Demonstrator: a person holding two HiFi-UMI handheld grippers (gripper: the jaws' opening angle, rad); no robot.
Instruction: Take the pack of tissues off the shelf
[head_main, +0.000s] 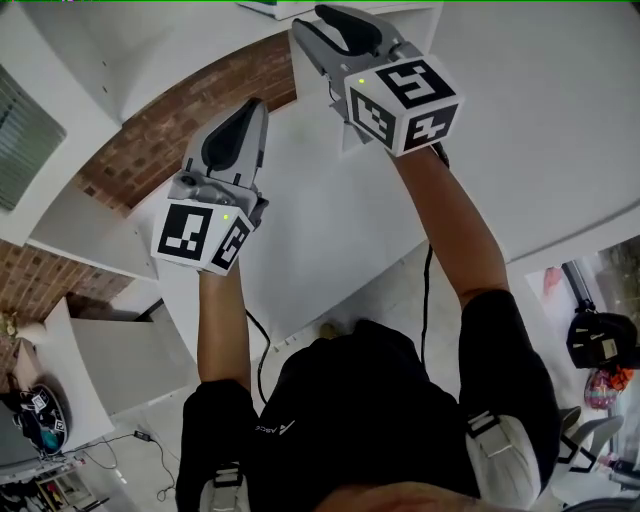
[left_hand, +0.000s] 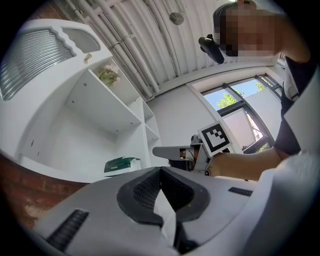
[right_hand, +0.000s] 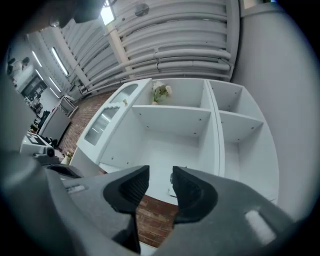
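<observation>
The pack of tissues (left_hand: 121, 165), green on top, lies on the bottom board of the white shelf (left_hand: 100, 107), in its wide left compartment and close to the front edge. Below that board runs a band of red brick wall (head_main: 170, 130). The right gripper (right_hand: 160, 176) is raised in front of the shelf's lower board with its jaws released: a clear gap stands between the dark pads, and only the white back of the shelf and a strip of brick show through it, so it grips nothing. From the left gripper view its grey jaws point toward the pack, near it but not touching. The left gripper (left_hand: 160, 172) is held lower, off to the left of the shelf's front, with its jaws clenched tip to tip and nothing between them. A small bunch of pale flowers (right_hand: 161, 91) stands in the shelf's top compartment, well above the pack. To the right of the wide bays the shelf has a narrower column of compartments. The person's bare forearms reach up toward the shelf from below.
</observation>
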